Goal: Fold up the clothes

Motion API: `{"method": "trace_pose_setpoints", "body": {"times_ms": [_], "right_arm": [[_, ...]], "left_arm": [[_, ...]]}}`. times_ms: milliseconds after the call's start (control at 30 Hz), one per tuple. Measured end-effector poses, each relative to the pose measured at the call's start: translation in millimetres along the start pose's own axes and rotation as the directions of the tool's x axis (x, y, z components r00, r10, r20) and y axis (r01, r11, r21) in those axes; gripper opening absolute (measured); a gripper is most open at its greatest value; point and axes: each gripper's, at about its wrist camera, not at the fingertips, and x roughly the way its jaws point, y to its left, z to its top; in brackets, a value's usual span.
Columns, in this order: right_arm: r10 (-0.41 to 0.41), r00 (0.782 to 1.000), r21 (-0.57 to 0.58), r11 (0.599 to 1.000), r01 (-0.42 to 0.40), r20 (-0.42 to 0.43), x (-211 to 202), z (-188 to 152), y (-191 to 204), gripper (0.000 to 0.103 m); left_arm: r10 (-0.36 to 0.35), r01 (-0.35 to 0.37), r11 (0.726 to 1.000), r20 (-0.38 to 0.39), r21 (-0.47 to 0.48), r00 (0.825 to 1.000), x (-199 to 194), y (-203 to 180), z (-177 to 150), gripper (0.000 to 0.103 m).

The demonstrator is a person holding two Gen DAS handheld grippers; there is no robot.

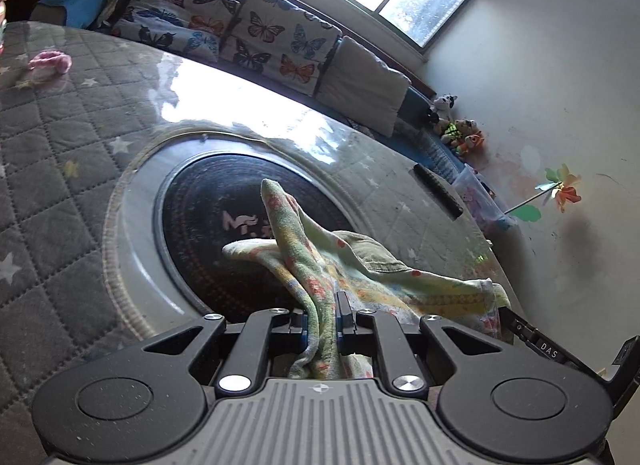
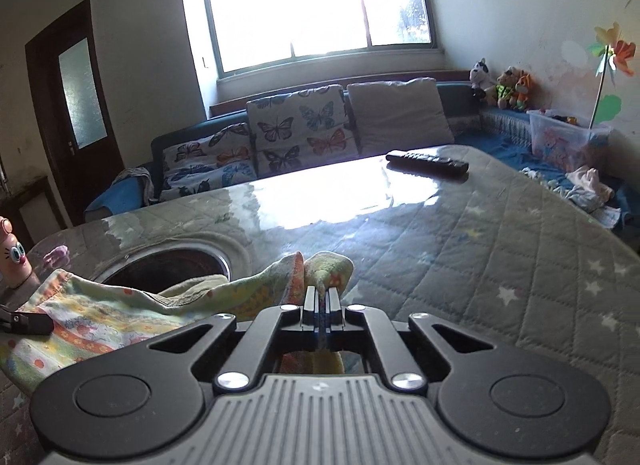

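A small green and yellow patterned garment (image 1: pixel 320 261) hangs between my two grippers above the table. My left gripper (image 1: pixel 322 317) is shut on one bunched edge of it; cloth sticks up past the fingertips and drapes right. My right gripper (image 2: pixel 321 297) is shut on another edge of the garment (image 2: pixel 120 309), which spreads out to the left. The other gripper's tip shows at the right edge of the left wrist view (image 1: pixel 536 339) and at the left edge of the right wrist view (image 2: pixel 24 321).
The table (image 2: pixel 500 233) has a grey quilted star cover under glass, with a round dark inset (image 1: pixel 224 221) in the middle. A black remote (image 2: pixel 427 163) lies at its far side. A pink item (image 1: pixel 50 61) and a pink toy figure (image 2: pixel 14 257) sit near the left. A sofa with butterfly cushions (image 2: pixel 300 129) stands behind.
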Motion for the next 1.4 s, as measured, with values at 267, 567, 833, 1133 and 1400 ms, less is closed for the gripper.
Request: {"method": "trace_pose_setpoints", "body": {"times_ms": [267, 567, 833, 1133, 1400], "right_arm": [[-0.052, 0.998, -0.012, 0.999, 0.052, 0.037, -13.3, 18.7, -17.2, 0.002], [-0.104, 0.992, -0.016, 0.994, 0.106, 0.075, -10.5, 42.3, -47.2, 0.002], [-0.148, 0.985, -0.025, 0.988, 0.151, 0.088, 0.1, 58.3, -73.7, 0.002], [-0.192, 0.978, -0.012, 0.981, 0.193, 0.088, 18.6, 70.7, -102.4, 0.002], [-0.208, 0.976, 0.003, 0.978, 0.208, 0.066, 37.0, 67.8, -123.6, 0.002]], "left_arm": [[-0.022, 0.022, 0.999, -0.009, 0.048, 1.0, 19.5, -33.6, 14.1, 0.013], [-0.035, 0.038, 0.994, -0.031, 0.103, 0.999, 50.9, -74.5, 32.2, 0.013], [-0.027, 0.037, 0.986, -0.064, 0.16, 0.998, 90.0, -115.4, 46.3, 0.013], [-0.004, 0.023, 0.979, -0.094, 0.203, 0.996, 130.3, -148.6, 54.9, 0.013], [0.026, 0.003, 0.978, -0.138, 0.209, 0.99, 165.6, -162.3, 50.6, 0.013]]}}
